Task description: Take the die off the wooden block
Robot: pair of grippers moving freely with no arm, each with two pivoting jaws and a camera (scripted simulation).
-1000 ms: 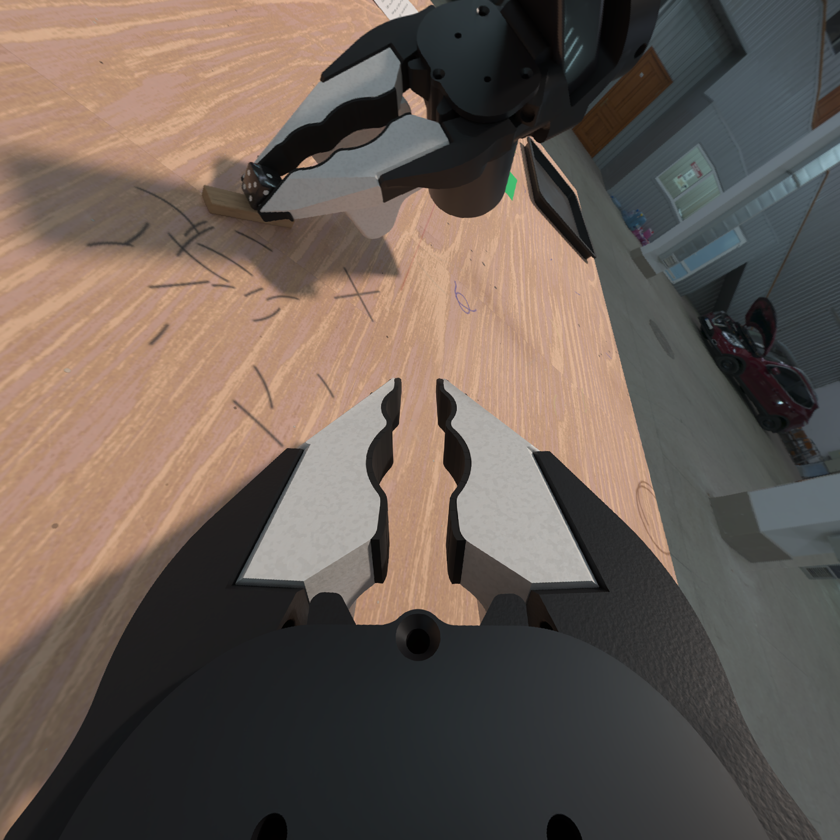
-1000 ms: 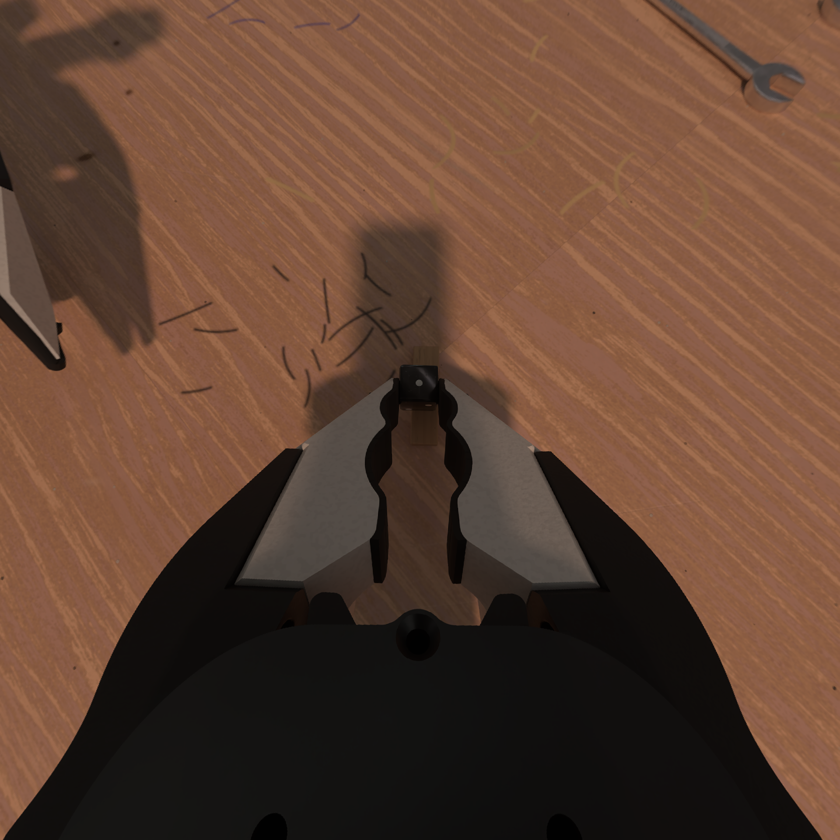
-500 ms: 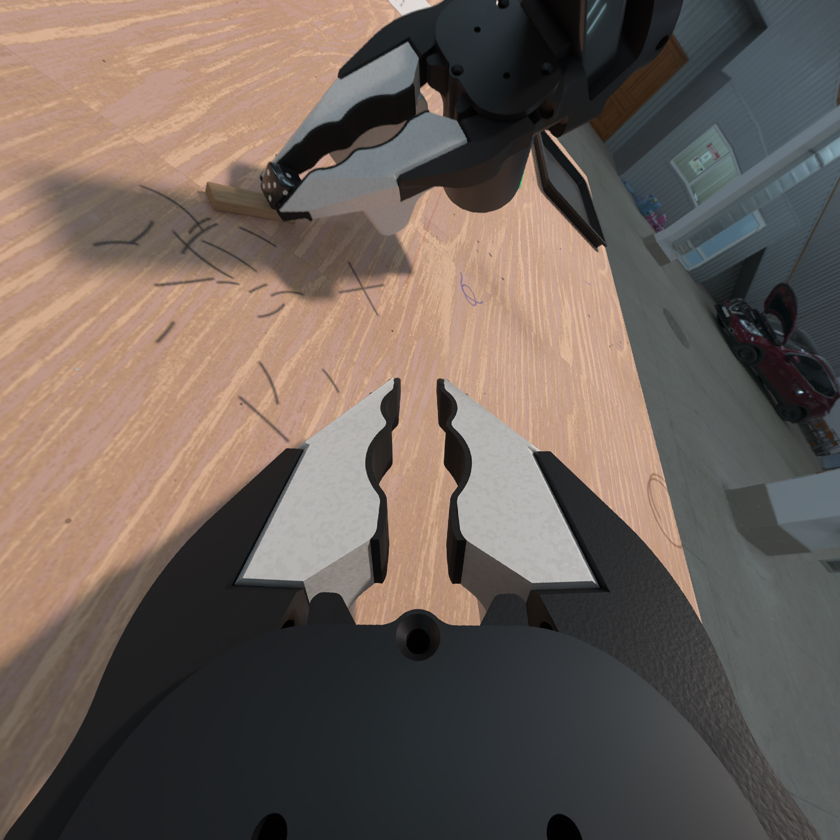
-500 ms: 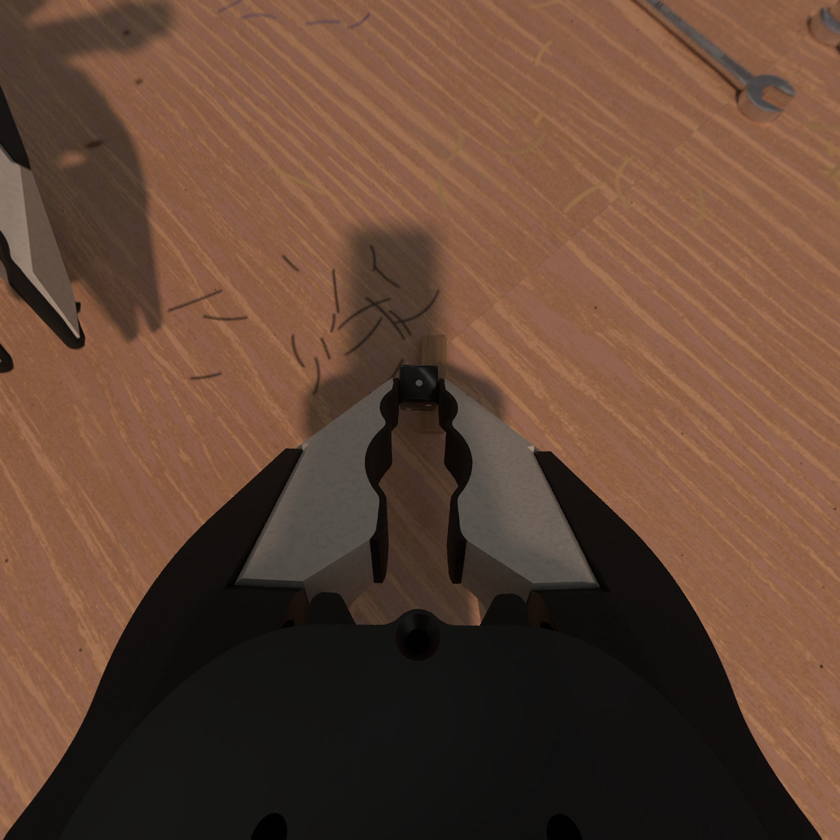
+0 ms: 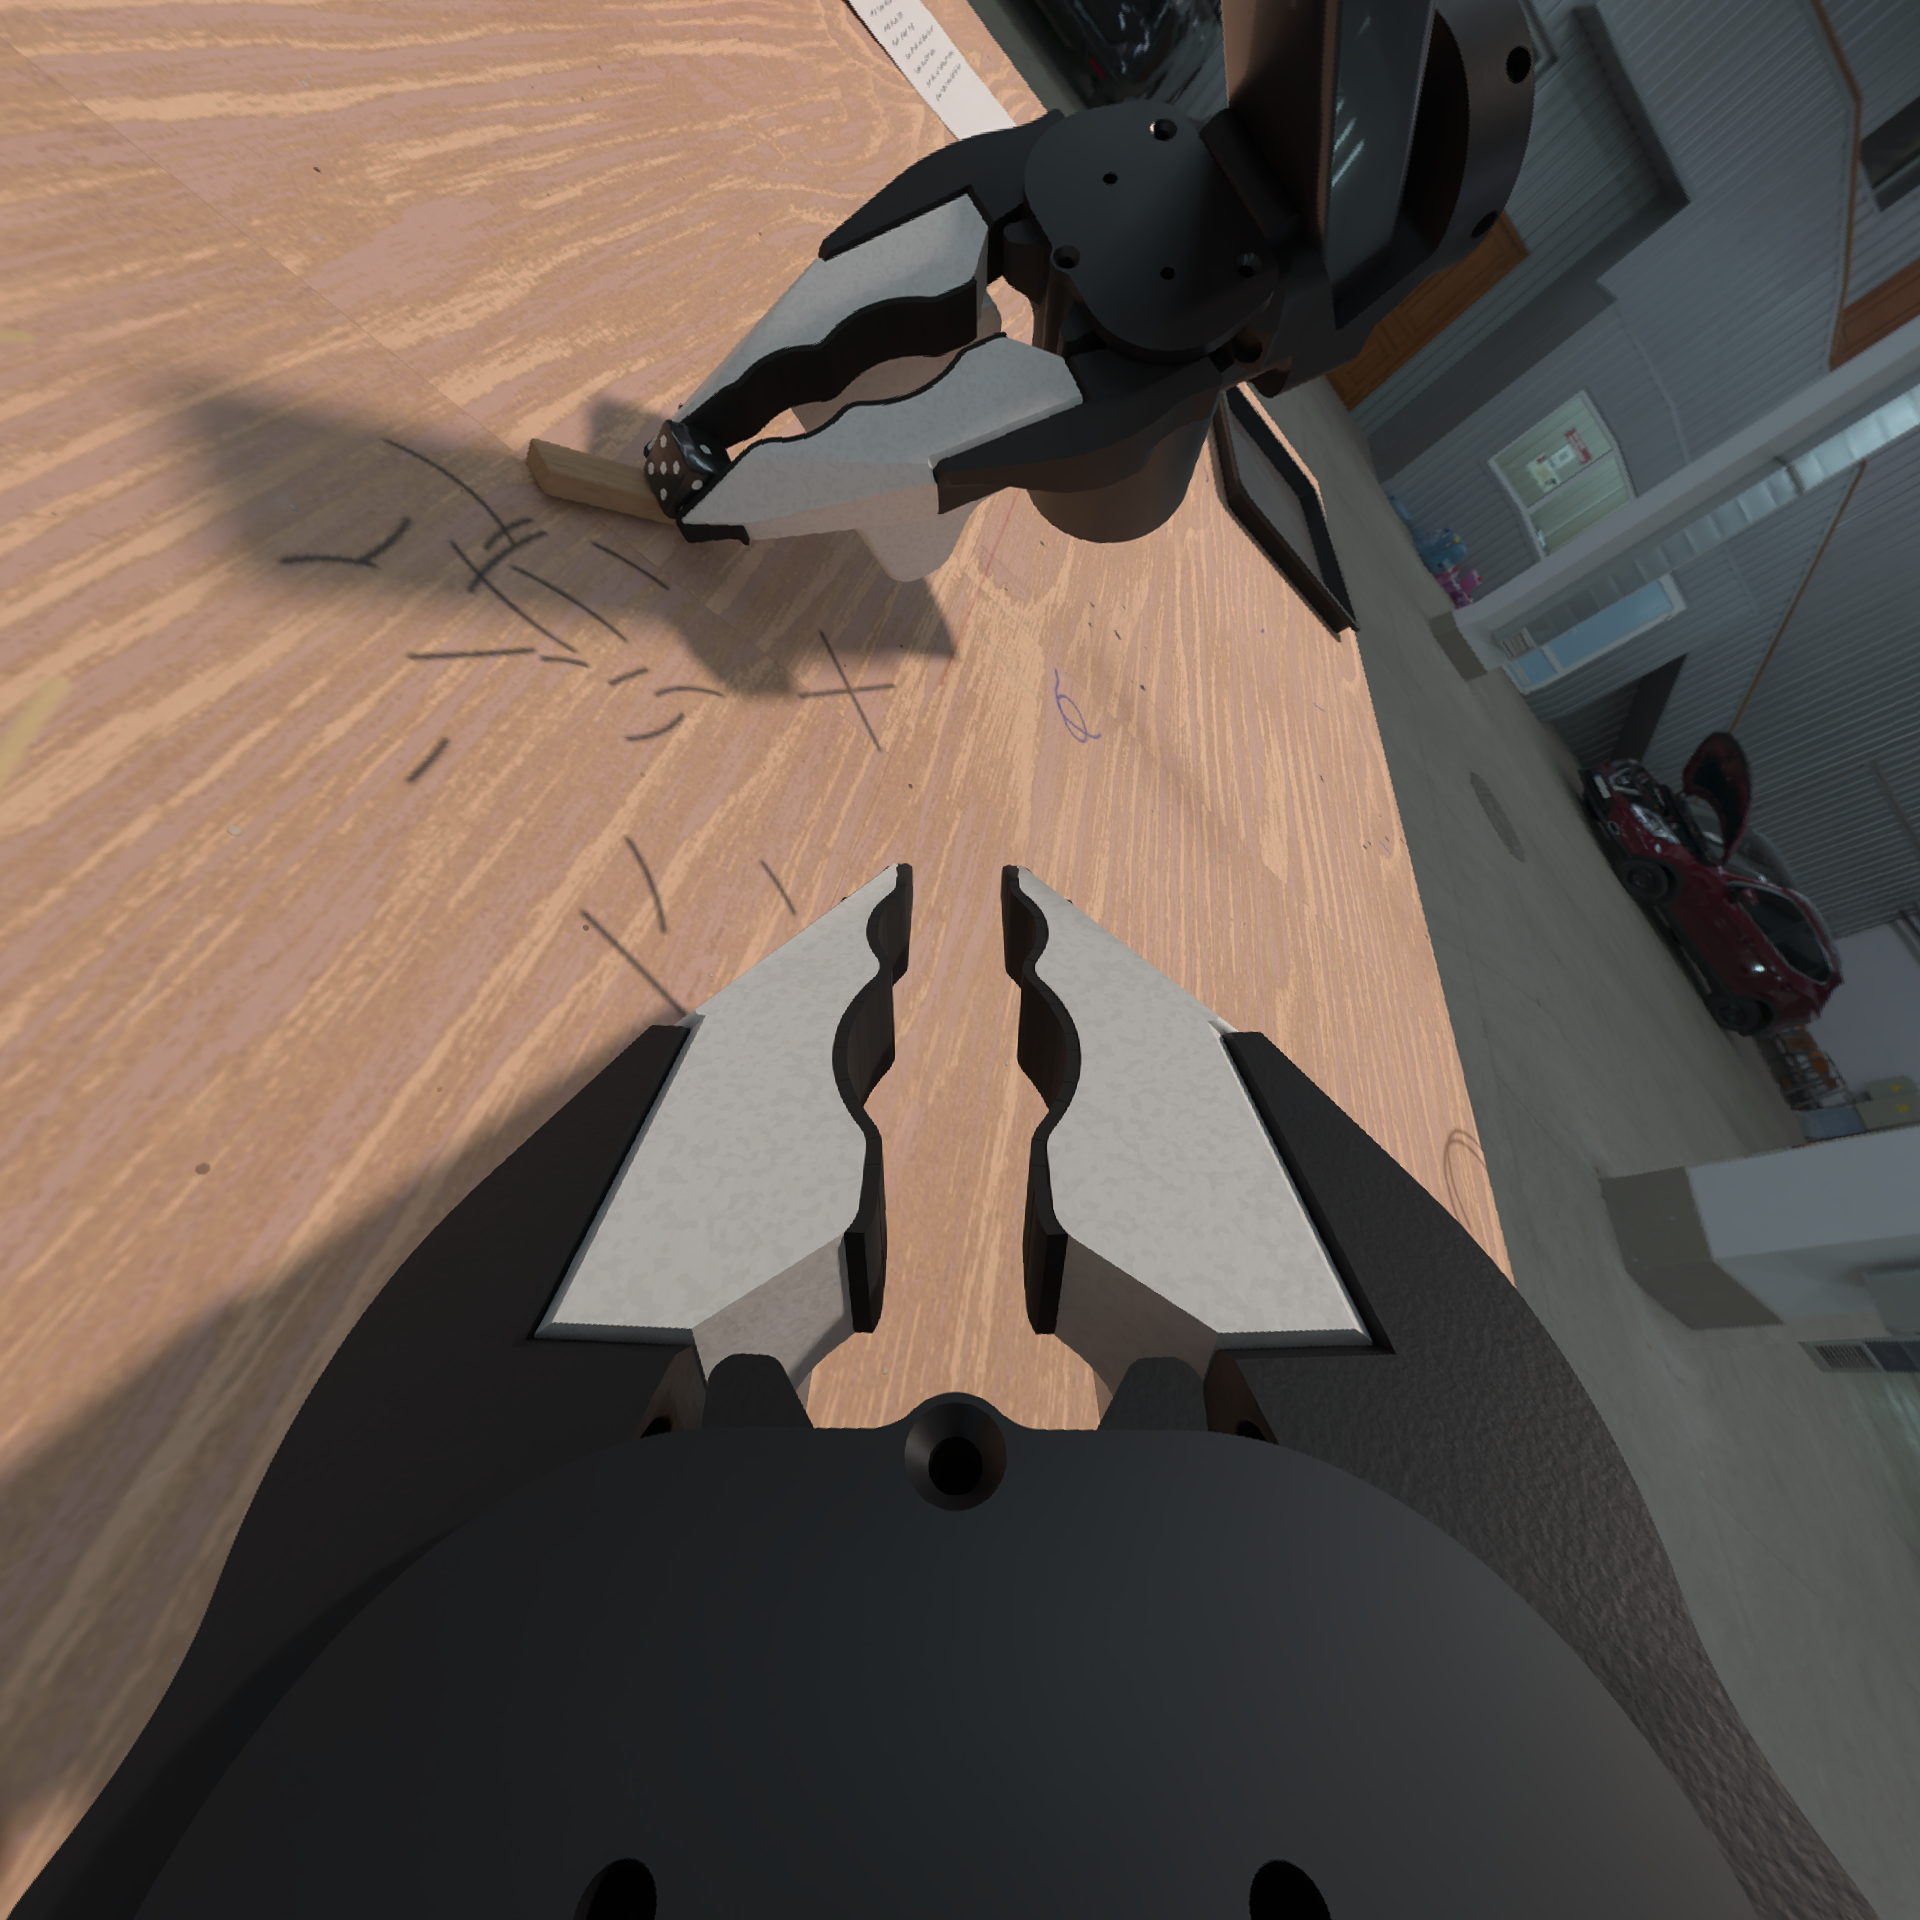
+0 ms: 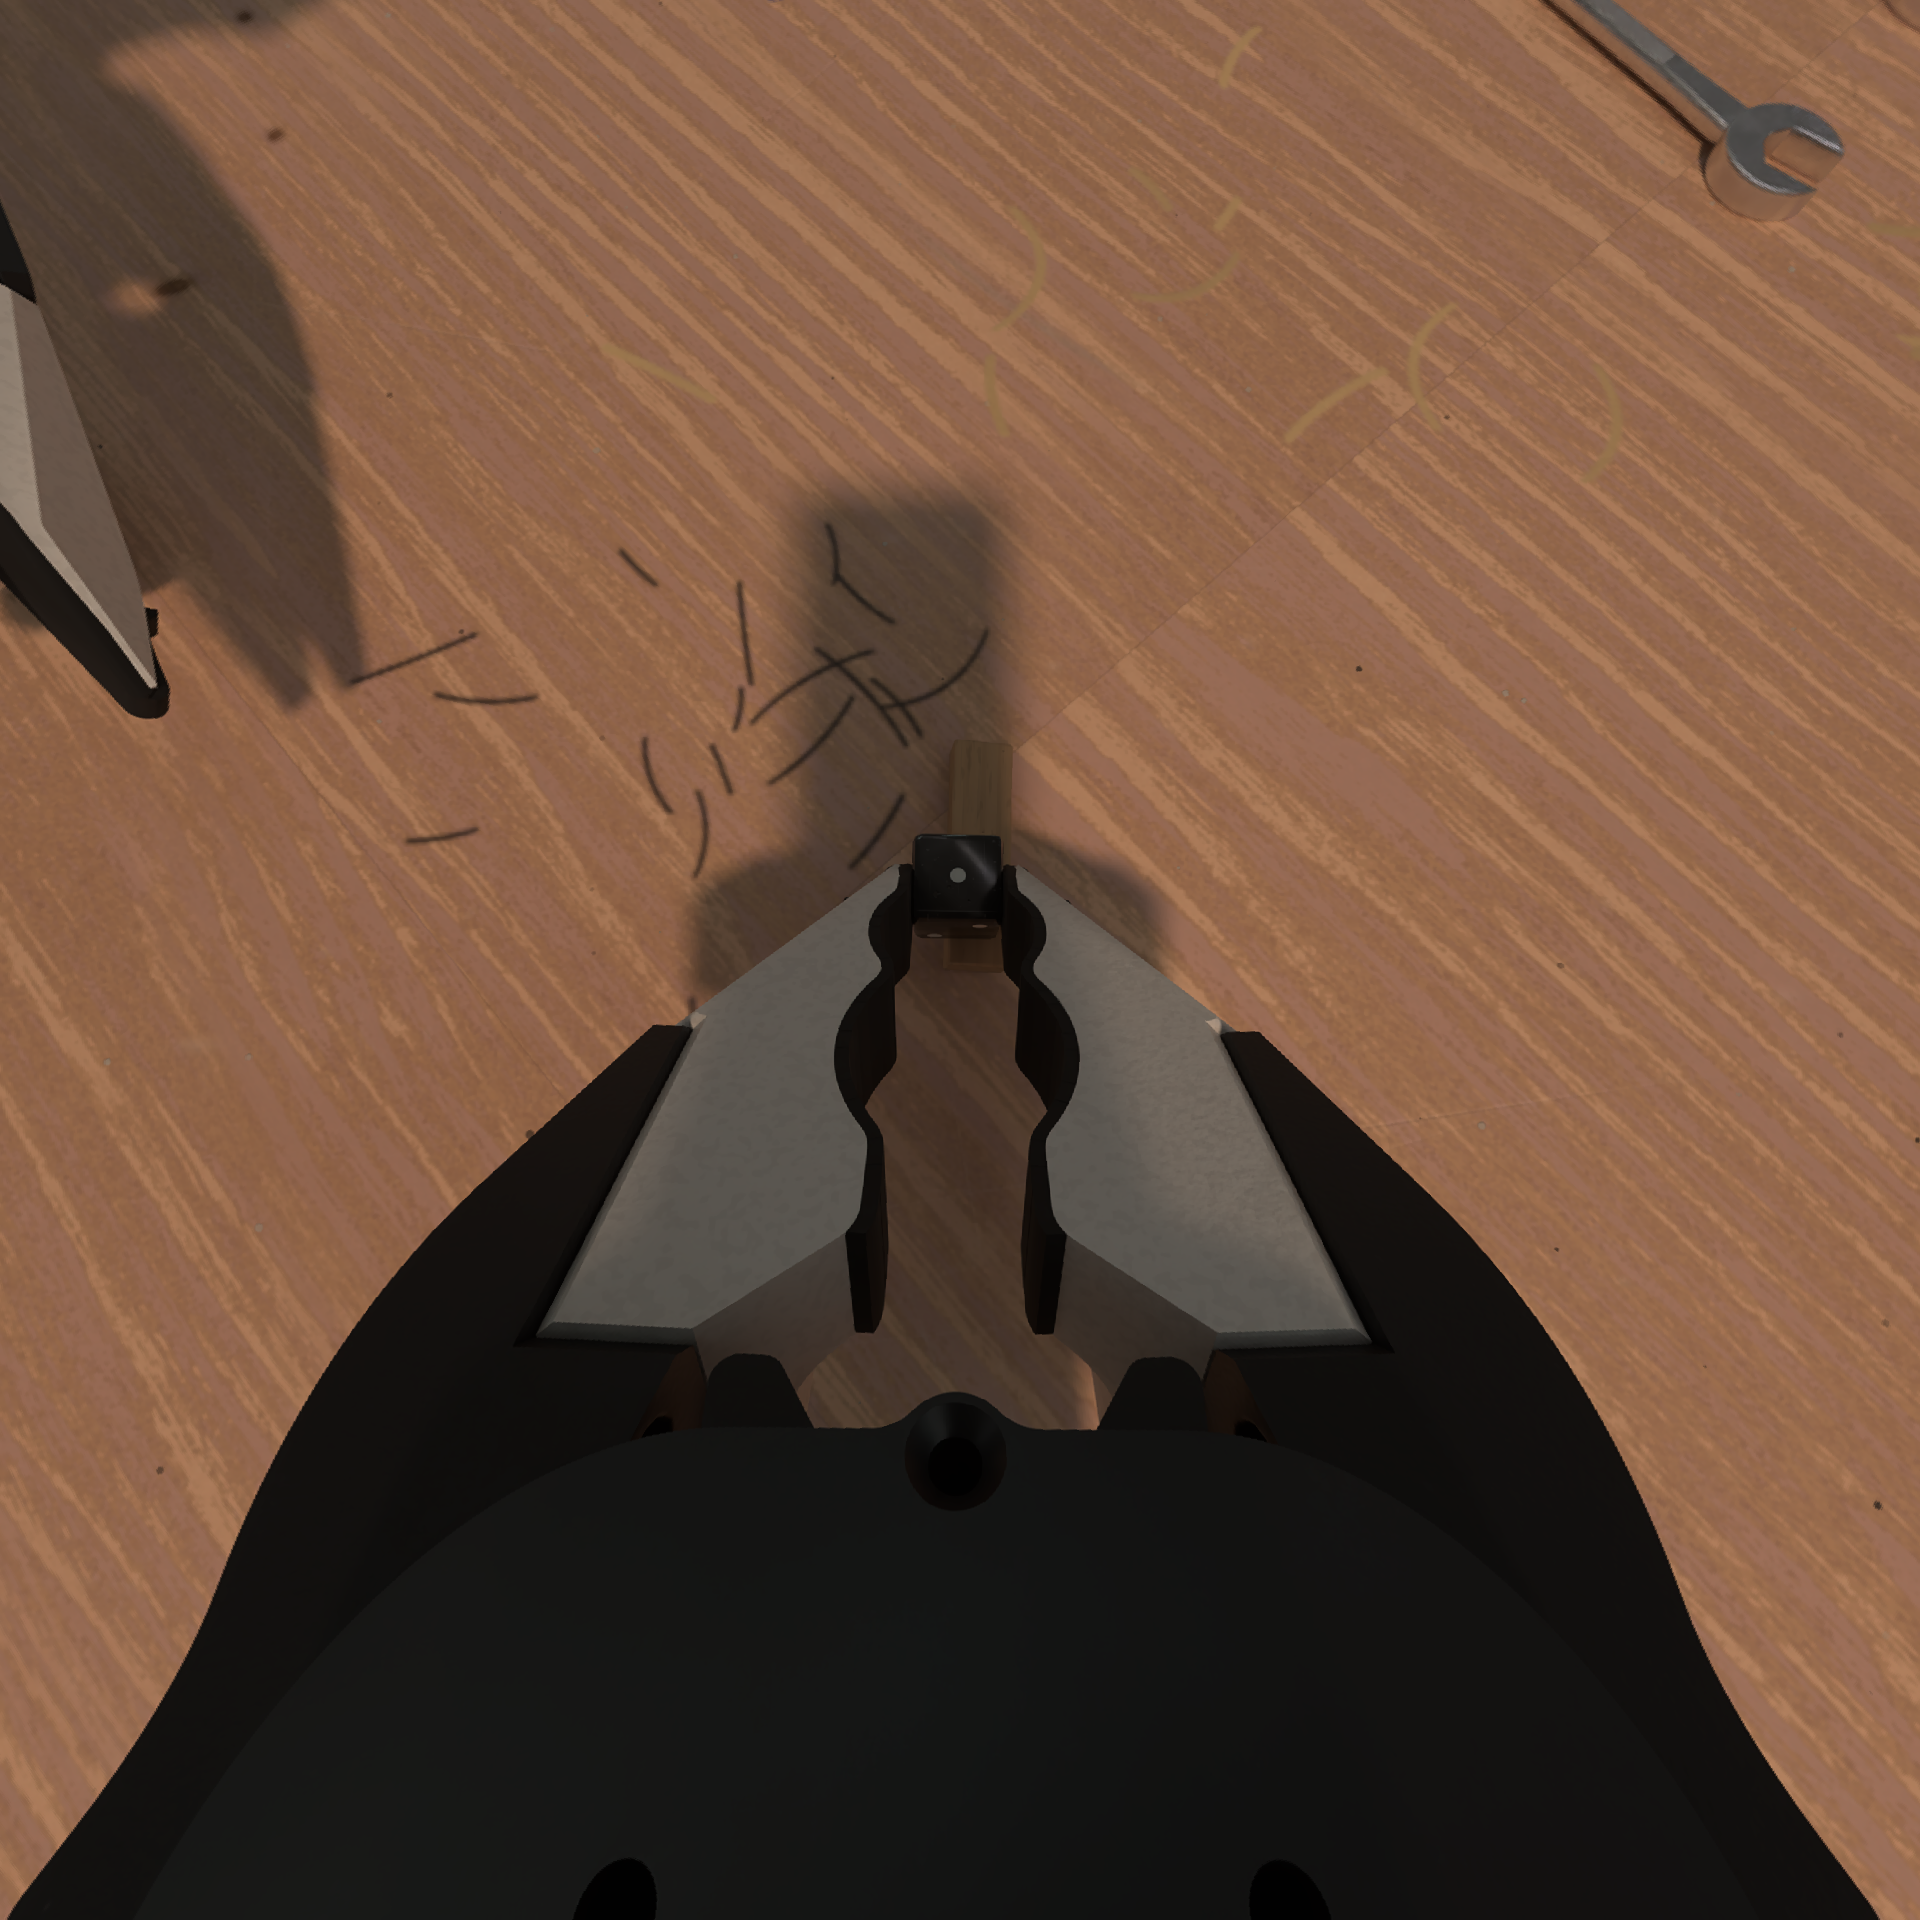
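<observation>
The right gripper [image 6: 957, 883] pinches a black die [image 6: 957, 868] with white pips between its fingertips, jaws drawn in to the die's width, above a small wooden block [image 6: 978, 784] that lies flat on the wood-grain tabletop [image 6: 1455, 831]. In the right wrist view the die covers the middle of the block, which shows beyond it and again as a sliver under it; whether die and block touch cannot be told from here. The left wrist view gives the side-on angle that view lacks — the right gripper [image 5: 694, 483] slanting down from the table's far edge, the die [image 5: 677, 476] at its tips over the near end of the block [image 5: 587, 480], seemingly raised a little clear of it, though the gap is not plain. The left gripper [image 5: 956, 883] hovers over bare tabletop [image 5: 312, 1039] towards the right edge, jaws slightly apart and holding nothing, well apart from the block. Dark scribbled pen marks [image 5: 520, 592] lie on the wood between the two grippers, just beside the block; they appear in the right wrist view too [image 6: 790, 707], left of the die. Only the right wrist view shows a steel open-ended spanner [image 6: 1714, 114] near its top right corner, and the tip of the left gripper's finger [image 6: 73, 540] at the left edge. Only the left wrist view shows what lies off the table's right edge — a garage floor with a red car [image 5: 1714, 894], bonnet raised — plus a flat dark-framed panel [image 5: 1288, 520] at that edge and a sheet of white paper [image 5: 935, 62] at the far edge.
</observation>
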